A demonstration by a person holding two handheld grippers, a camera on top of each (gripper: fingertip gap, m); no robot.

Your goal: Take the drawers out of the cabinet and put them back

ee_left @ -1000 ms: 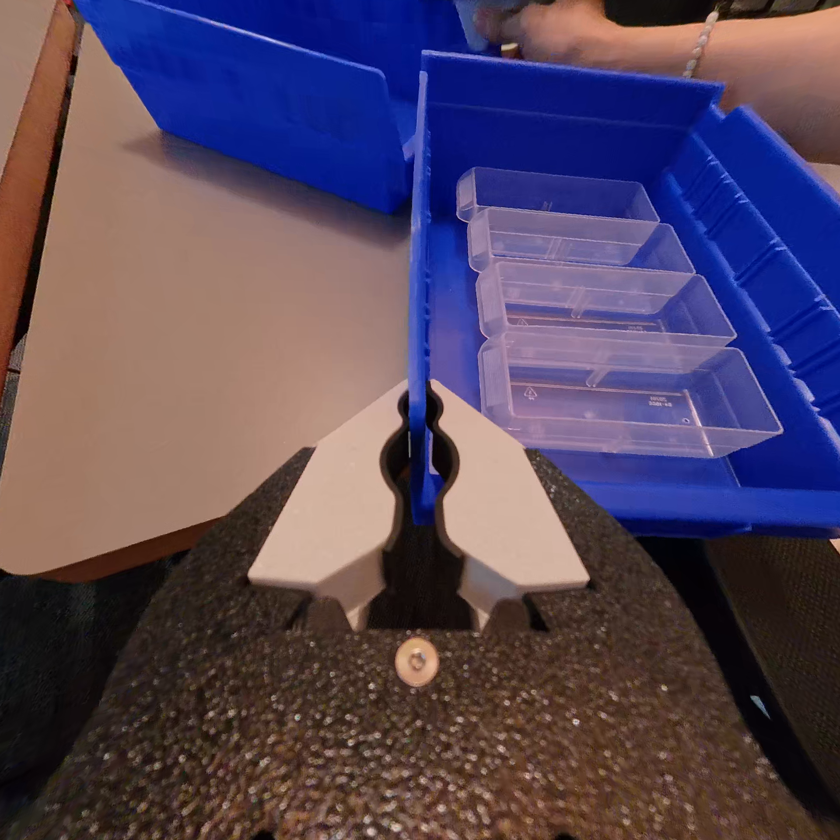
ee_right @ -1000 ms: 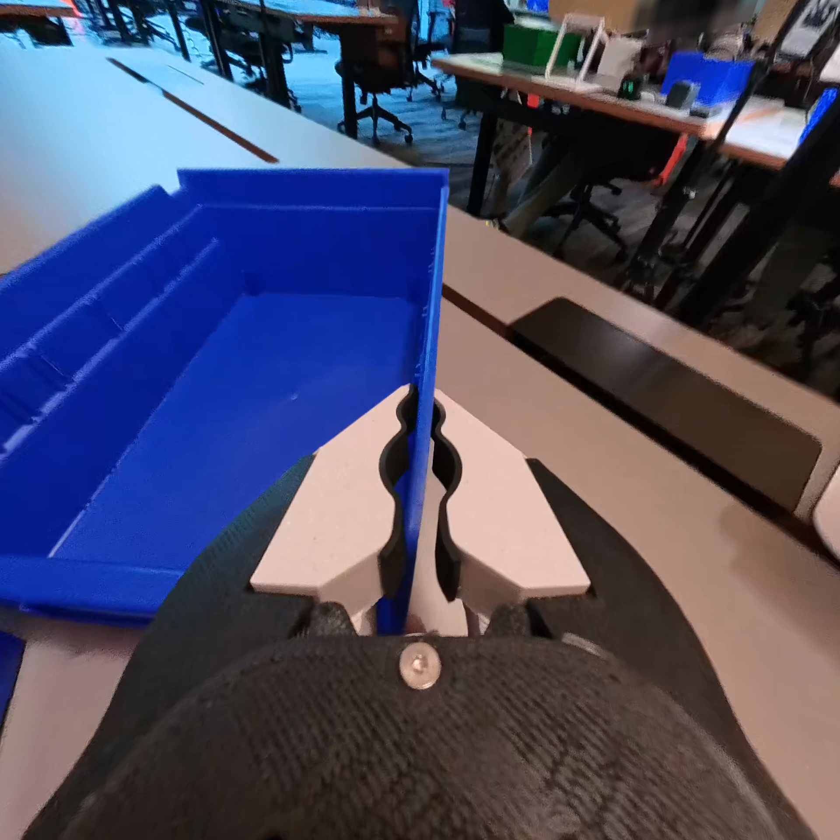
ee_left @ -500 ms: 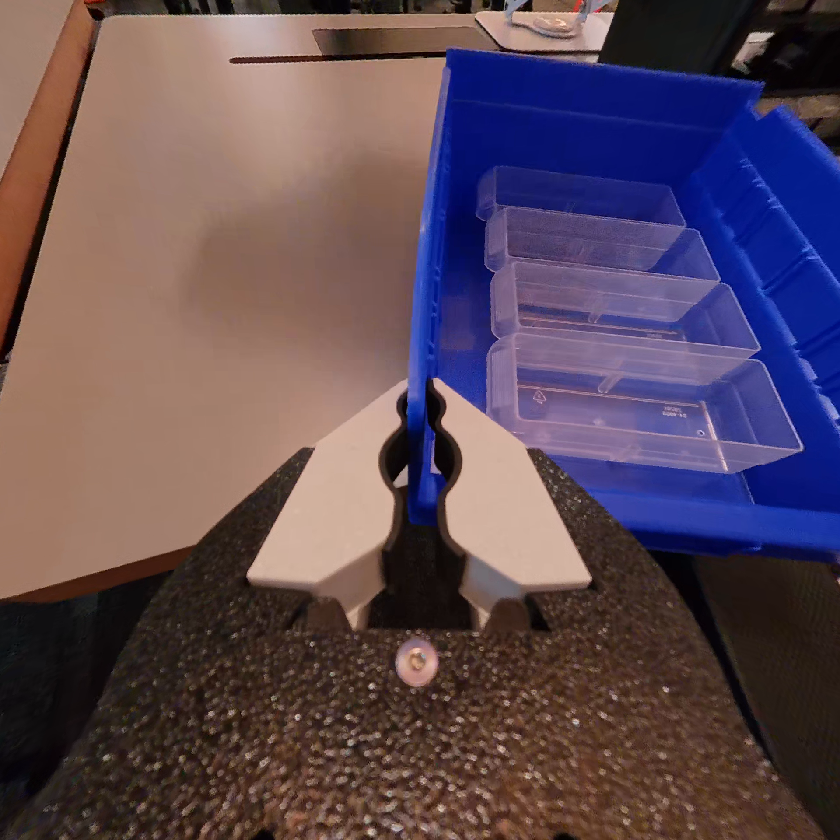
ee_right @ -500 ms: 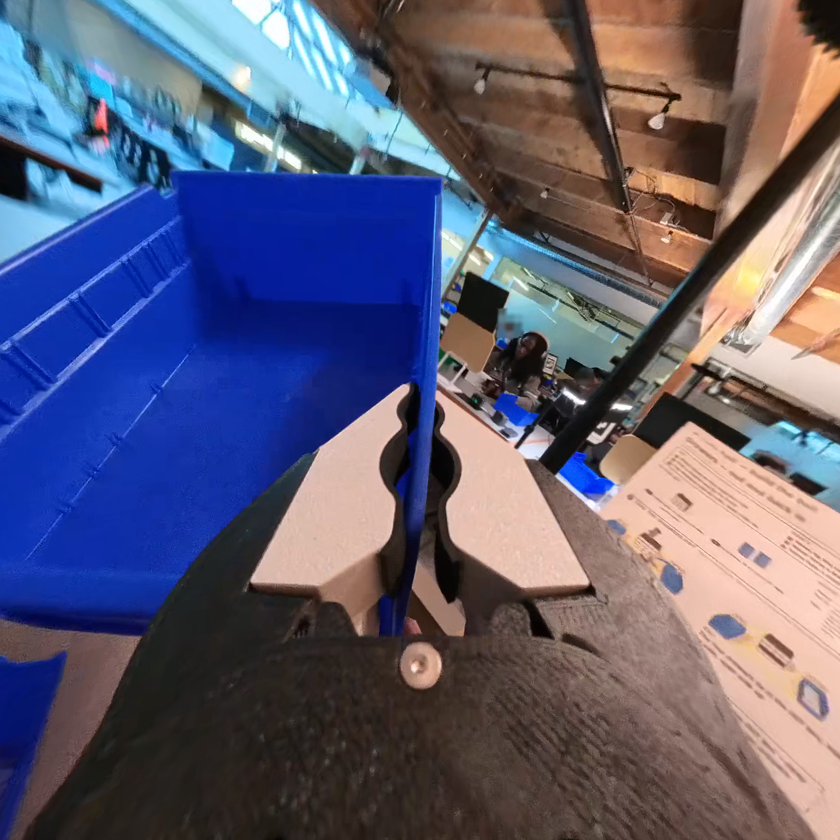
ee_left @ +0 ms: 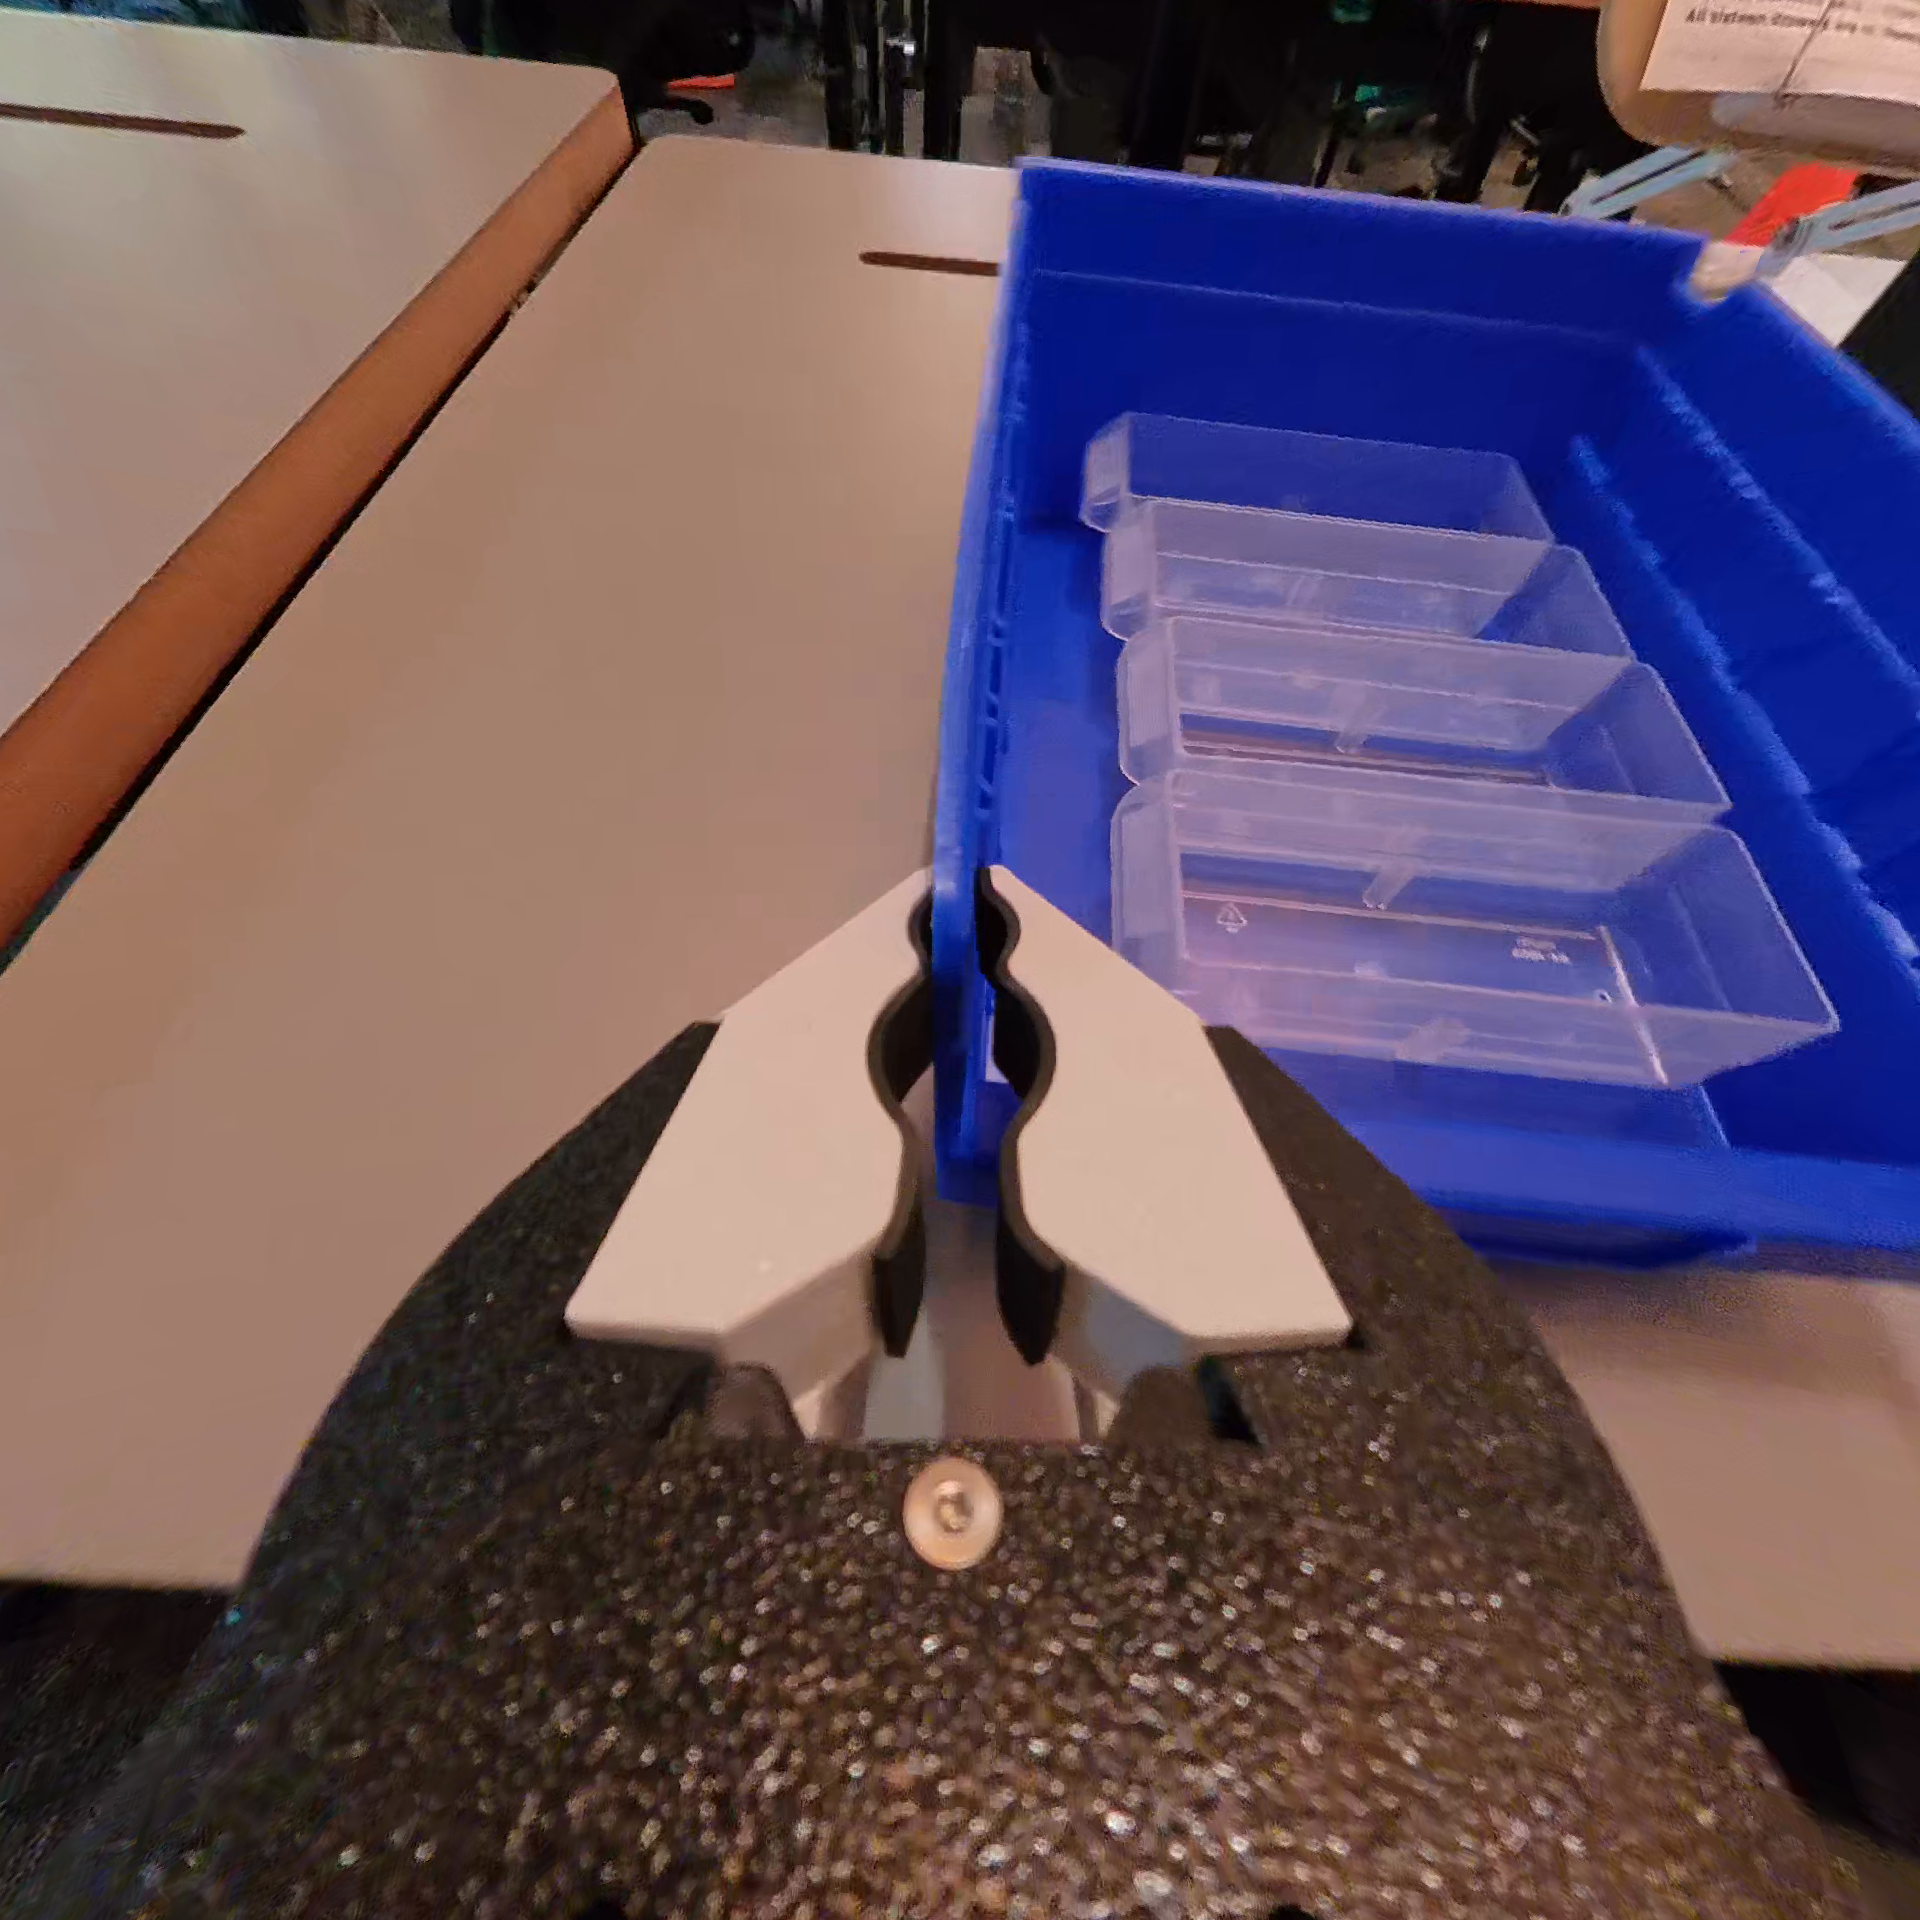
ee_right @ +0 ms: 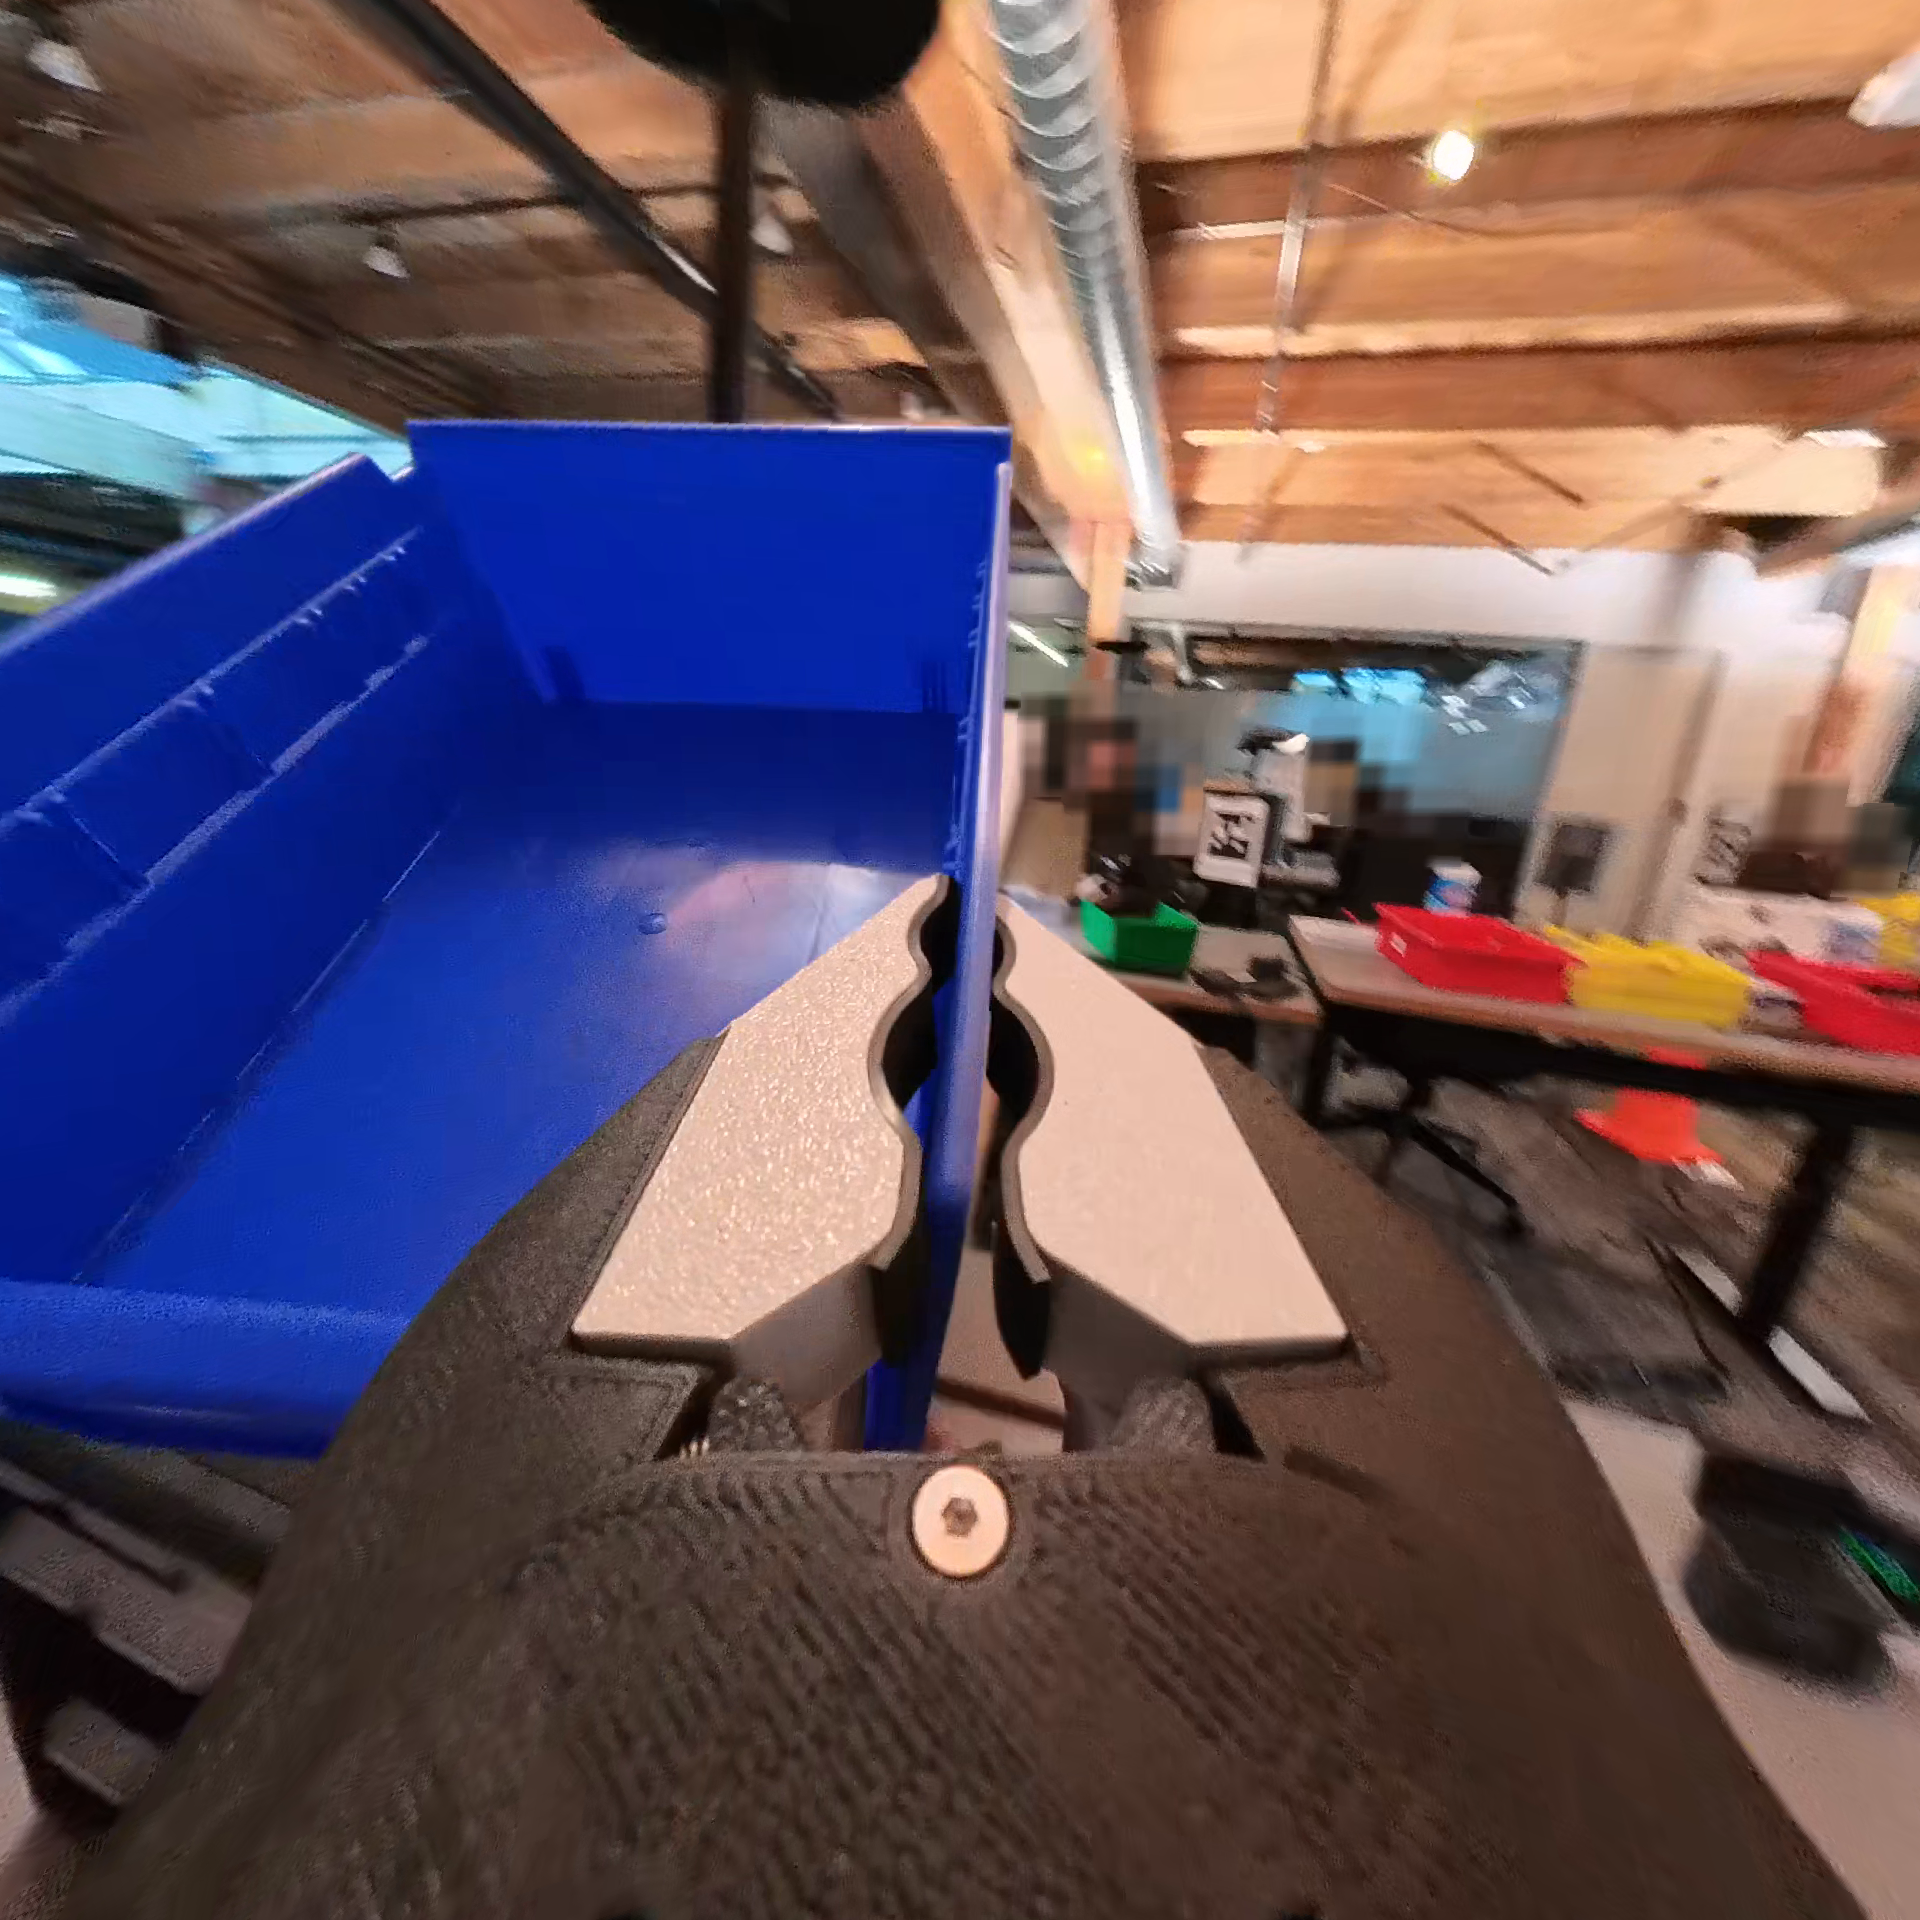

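Left wrist view shows my left tool [ee_left: 956, 1049] pinched on the side wall of a blue bin [ee_left: 1351, 343], close to its near corner, with only the wall's thickness between the pads. That bin sits on the grey bench [ee_left: 540, 727], and four clear plastic drawers [ee_left: 1382, 831] lie in a row on its floor, each one open side up and touching the next. No cabinet is visible in either view.

My right tool [ee_right: 961, 1049] is likewise clamped on the right-hand wall of a second blue bin [ee_right: 707, 561], which is empty and tipped up off the bench, with ceiling beams showing behind it.

I judge the drawers to be light, thin-walled and stiff but brittle, and their smooth clear sides look likely to slip. Relative to the bin holding them, the best hold should be a drawer's short end wall nearest the bin's wall, one pad inside and one outside, squeezed gently so the plastic does not crack.
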